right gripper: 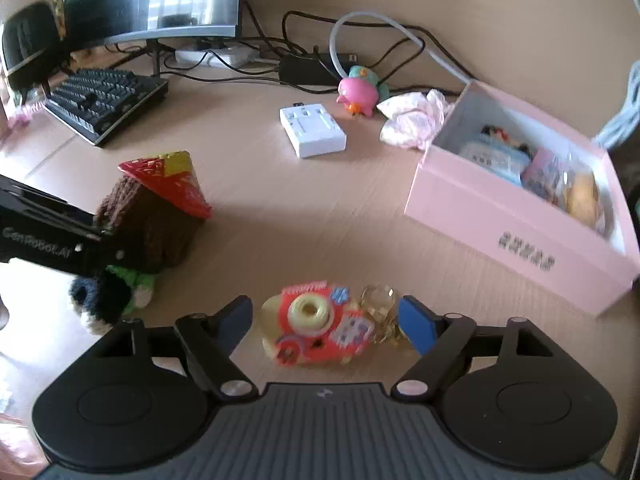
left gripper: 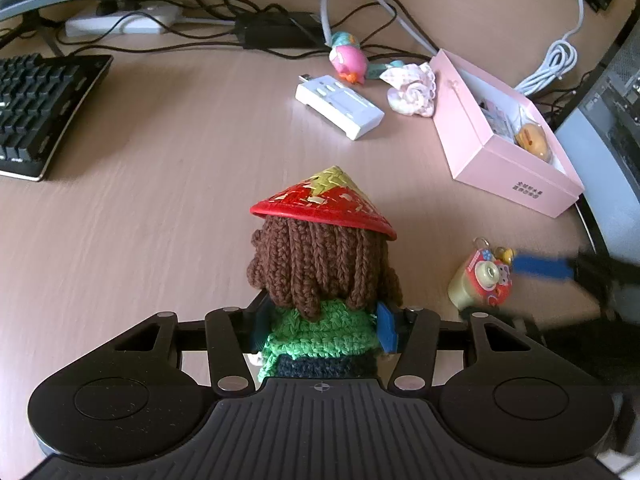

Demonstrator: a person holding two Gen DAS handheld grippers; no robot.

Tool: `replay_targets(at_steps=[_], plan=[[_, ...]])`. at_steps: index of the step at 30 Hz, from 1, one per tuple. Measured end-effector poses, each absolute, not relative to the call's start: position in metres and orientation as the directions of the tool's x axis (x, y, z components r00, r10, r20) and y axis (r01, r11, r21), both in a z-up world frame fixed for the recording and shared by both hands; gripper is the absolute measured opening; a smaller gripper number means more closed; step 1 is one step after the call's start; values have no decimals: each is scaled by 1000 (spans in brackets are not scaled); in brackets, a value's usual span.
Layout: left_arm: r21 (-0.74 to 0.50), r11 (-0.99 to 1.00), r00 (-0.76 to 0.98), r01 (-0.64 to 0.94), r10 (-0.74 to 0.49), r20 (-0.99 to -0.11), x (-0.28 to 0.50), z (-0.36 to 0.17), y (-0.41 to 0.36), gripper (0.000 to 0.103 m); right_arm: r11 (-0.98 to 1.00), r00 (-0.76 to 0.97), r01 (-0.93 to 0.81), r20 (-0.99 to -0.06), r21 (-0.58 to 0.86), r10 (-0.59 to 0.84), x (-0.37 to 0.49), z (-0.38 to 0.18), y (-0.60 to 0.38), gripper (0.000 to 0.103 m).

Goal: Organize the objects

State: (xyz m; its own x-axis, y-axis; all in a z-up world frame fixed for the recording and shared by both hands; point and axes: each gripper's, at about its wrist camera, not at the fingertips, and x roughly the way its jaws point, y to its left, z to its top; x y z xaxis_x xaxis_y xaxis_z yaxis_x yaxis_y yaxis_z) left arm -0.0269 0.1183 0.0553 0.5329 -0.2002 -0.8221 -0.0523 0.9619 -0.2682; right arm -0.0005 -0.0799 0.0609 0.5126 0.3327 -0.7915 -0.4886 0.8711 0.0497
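**A:** From over the left tongs [left gripper: 320,330], what did you see?

**B:** They were clamped on a crocheted doll [left gripper: 320,280], the blue pads pressing its green body from both sides. Its red and yellow straw hat [left gripper: 324,200] pointed away over the tabletop [left gripper: 180,160]. Far right stood the pink box [left gripper: 512,176], open, with small toys already inside. Between doll and box lay a white charger [left gripper: 340,106], a pink bird toy [left gripper: 348,60] and a crumpled pink cloth [left gripper: 414,92]. A keyboard [left gripper: 40,108] sat far left.

**A:** And over the right tongs [right gripper: 326,322]?

**B:** Those stood wide around a little toy camera [right gripper: 316,322], red with a yellow lens, lying near on the tabletop. The pads were either side of it, not yet pressing; its keyring [right gripper: 378,296] lay close against the right pad [right gripper: 416,322]. The doll hung to the left in the other tongs, and the pink box [right gripper: 520,240] sat right of middle.

**A:** How should the grab go?

**B:** I'd say centre on the camera's body, keep the loose ring out of the pinch, and close gently, since smooth plastic could skid. The left should keep the doll clear until the box is free.
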Motion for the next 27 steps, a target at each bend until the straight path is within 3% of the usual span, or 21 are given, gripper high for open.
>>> replay_targets(at_steps=[2,9,13,24,27], plan=[[-269,961,533,-55,-199,-822,-28,55,120,56,858,490,-504,-786,99,378,-17,65,-81,82],[-270,961,537,-58,-198,-820,-30,55,122,56,856,622,-514,-710,-54,329,-33,76,-73,82],[-266,963,539,-54,-196,-819,-30,55,121,56,859,610,-510,-721,-40,328,-8,69,-68,80],[-262,964,539,-35,-202,-818,-30,55,121,56,886,569,-463,-772,-15,285,3,52,-66,62],[-253,967,541,-27,-199,-817,-31,55,120,56,888,558,-459,-783,-13,277,-4,55,-64,61]])
